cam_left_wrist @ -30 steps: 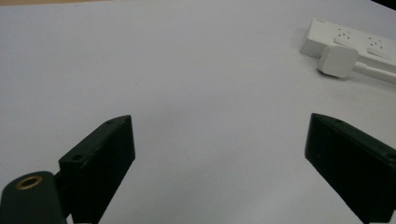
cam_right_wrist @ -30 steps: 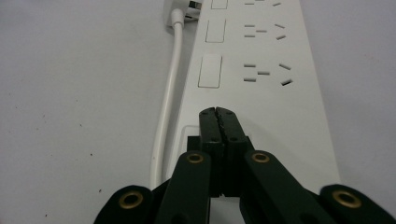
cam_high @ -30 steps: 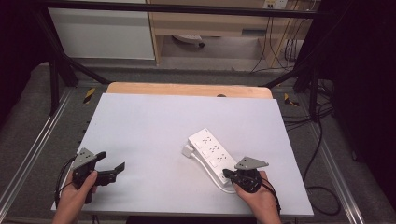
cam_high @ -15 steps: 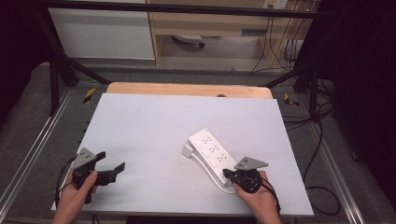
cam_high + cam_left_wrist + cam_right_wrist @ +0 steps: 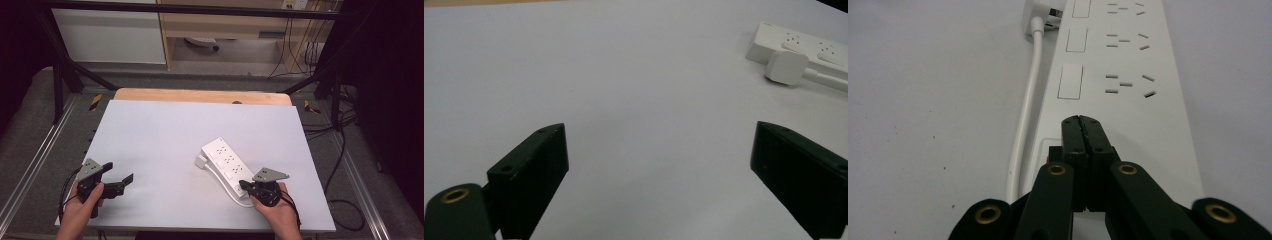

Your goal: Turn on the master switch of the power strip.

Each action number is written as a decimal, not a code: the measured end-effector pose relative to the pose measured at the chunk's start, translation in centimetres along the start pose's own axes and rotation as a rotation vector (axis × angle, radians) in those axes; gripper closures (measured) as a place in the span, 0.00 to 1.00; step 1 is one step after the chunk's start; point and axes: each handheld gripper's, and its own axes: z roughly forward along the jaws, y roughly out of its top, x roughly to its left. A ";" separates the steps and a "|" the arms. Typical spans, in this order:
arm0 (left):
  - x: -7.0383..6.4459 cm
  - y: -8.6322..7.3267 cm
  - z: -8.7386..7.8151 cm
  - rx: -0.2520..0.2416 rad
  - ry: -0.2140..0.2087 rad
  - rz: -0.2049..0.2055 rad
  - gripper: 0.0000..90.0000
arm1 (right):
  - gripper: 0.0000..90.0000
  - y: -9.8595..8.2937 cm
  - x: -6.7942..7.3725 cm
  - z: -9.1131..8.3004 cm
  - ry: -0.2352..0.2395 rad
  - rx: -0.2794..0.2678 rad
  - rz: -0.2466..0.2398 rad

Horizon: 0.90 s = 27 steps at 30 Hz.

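Observation:
A white power strip (image 5: 226,161) lies at an angle on the white table (image 5: 165,135), right of centre. Its white plug (image 5: 201,161) rests against its left side, and the cable (image 5: 223,186) loops around the near end. My right gripper (image 5: 244,185) is shut with nothing between its jaws. Its tips (image 5: 1081,122) sit over the strip's near end (image 5: 1128,130), next to a small rocker part; contact cannot be told. My left gripper (image 5: 118,172) hovers open near the front left. Between its wide-apart jaws (image 5: 660,132) is bare table, with the strip (image 5: 804,42) and plug (image 5: 786,67) far off.
A wooden board edge (image 5: 200,96) runs along the table's back. Metal frame rails (image 5: 35,165) flank both sides. Black cables (image 5: 345,150) hang off to the right, and white and wooden cabinets (image 5: 110,35) stand behind.

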 end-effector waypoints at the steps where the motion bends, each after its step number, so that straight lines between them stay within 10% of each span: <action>1: 0.0 0.0 0.0 0.000 0.000 -0.001 0.09 | 1.00 0.0 0.0 0.0 -0.003 -0.002 -0.001; 27: -0.1 0.0 0.0 -0.005 -0.002 0.001 0.09 | 1.00 1.1 -0.8 -0.3 0.001 -0.122 0.007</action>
